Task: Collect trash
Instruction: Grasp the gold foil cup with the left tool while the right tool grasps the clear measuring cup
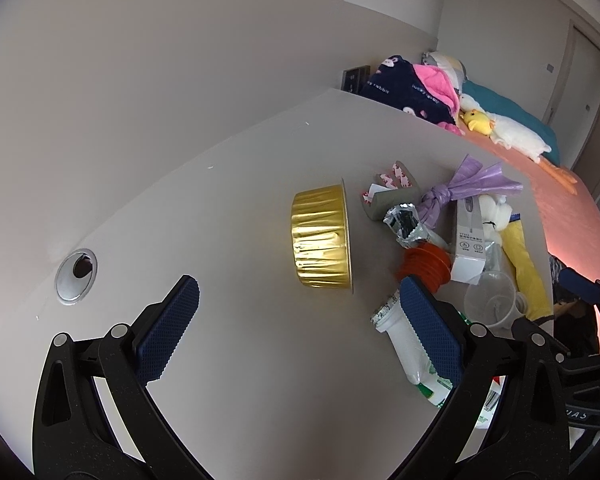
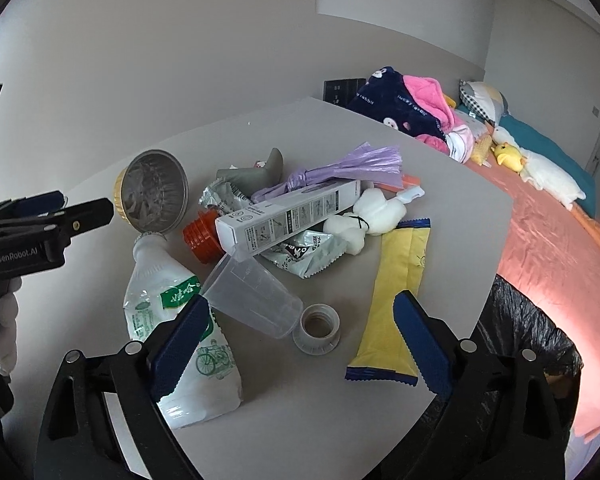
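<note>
Trash lies heaped on a pale grey table [image 2: 284, 392]. In it are a gold foil cup [image 1: 322, 240] on its side, a white plastic bottle [image 2: 172, 320], a clear plastic cup [image 2: 252, 292], a white screw cap [image 2: 317, 328], a yellow wrapper [image 2: 396, 292], a white carton [image 2: 288, 212] and a knotted purple bag [image 2: 328, 168]. My left gripper [image 1: 300, 286] is open just short of the foil cup, its right finger over the bottle [image 1: 400, 344]. My right gripper [image 2: 302, 302] is open above the clear cup and cap, touching nothing.
A black trash bag [image 2: 520, 340] hangs open past the table's right edge. Behind it is a bed with a pink sheet [image 2: 548, 248], clothes and plush toys. A cable hole [image 1: 77, 270] is set in the table at the left, near the wall.
</note>
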A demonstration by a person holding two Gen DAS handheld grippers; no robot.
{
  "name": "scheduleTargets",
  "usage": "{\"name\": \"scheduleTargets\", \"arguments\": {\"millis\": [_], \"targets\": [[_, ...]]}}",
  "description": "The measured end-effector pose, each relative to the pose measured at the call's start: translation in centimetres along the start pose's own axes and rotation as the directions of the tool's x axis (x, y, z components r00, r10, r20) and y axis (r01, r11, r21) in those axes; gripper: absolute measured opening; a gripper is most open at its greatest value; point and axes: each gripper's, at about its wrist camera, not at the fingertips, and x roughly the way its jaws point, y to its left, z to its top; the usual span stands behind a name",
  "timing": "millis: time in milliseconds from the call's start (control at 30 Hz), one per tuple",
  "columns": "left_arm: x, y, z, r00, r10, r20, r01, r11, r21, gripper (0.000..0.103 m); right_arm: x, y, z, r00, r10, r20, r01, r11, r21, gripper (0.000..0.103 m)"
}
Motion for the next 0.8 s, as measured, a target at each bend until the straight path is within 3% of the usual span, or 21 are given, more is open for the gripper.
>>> {"name": "scheduleTargets", "arguments": {"millis": [333,633,667,767,800], "targets": [[2.5,0.0,1.5,0.999,0.021,-0.027,-0.020,1.000,0.010,0.097,2.1,1.9,0.6,1.000,-0.002,-0.011,0.000,0.988,-0.154,0.089],[5.1,0.3,2.1,0.997,0.021,-0.076,-0.022,1.000,-0.009,0.097,4.2,2.3,1.1,0.998,0.054,-0.037,-0.060,0.981,-0.187,0.051],[5.3,0.4,2.1,0.997,0.020,-0.074,-0.021,1.000,-0.007,0.097,4.2,2.1,1.2,0.997,0.067,-0.037,-0.072,0.982,-0.175,0.041],[5.2,0.4,1.9,0.998,0.011,-0.062,-0.011,1.000,-0.004,0.090,4.2,1.7,1.2,0.996,0.085,-0.039,-0.090,0.985,-0.146,0.041],[5.3,0.5,1.8,0.998,0.000,-0.064,0.000,1.000,-0.007,0.081,4.2,1.6,1.2,0.995,0.089,-0.039,-0.094,0.986,-0.137,0.041]]}}
